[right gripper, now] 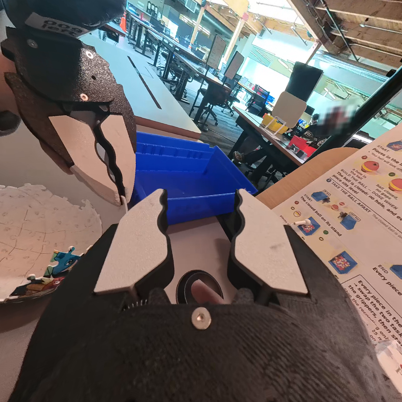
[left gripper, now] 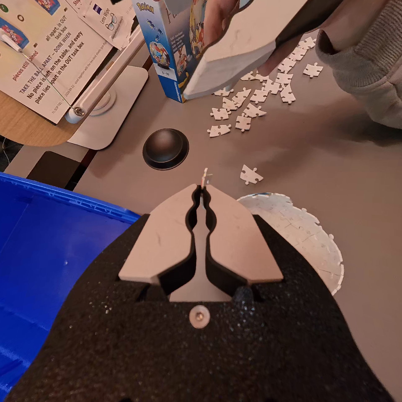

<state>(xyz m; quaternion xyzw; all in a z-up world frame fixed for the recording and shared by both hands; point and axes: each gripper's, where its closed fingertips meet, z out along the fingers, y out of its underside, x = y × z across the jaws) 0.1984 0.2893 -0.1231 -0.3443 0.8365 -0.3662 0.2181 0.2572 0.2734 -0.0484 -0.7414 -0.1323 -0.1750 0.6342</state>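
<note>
My left gripper (left gripper: 202, 186) is shut on a thin puzzle piece (left gripper: 204, 177) held edge-on at its tips, above the grey table (left gripper: 282, 152). In the right wrist view it hangs at upper left (right gripper: 121, 201), near the blue bin (right gripper: 185, 180). A half puzzle-ball shell (left gripper: 300, 235), white inside, lies right of it; it also shows in the right wrist view (right gripper: 43, 228). My right gripper (right gripper: 201, 193) is open and empty, above the black round stand (right gripper: 199, 287). One of its fingers (left gripper: 228, 69) shows at the top of the left wrist view.
The blue bin (left gripper: 54, 250) sits at left. The black stand (left gripper: 165, 149), a puzzle box (left gripper: 161, 54), several loose white pieces (left gripper: 250, 97) and a single piece (left gripper: 251, 174) lie on the table. An instruction sheet (right gripper: 348, 217) stands on a holder. A sleeve (left gripper: 365, 54) is at right.
</note>
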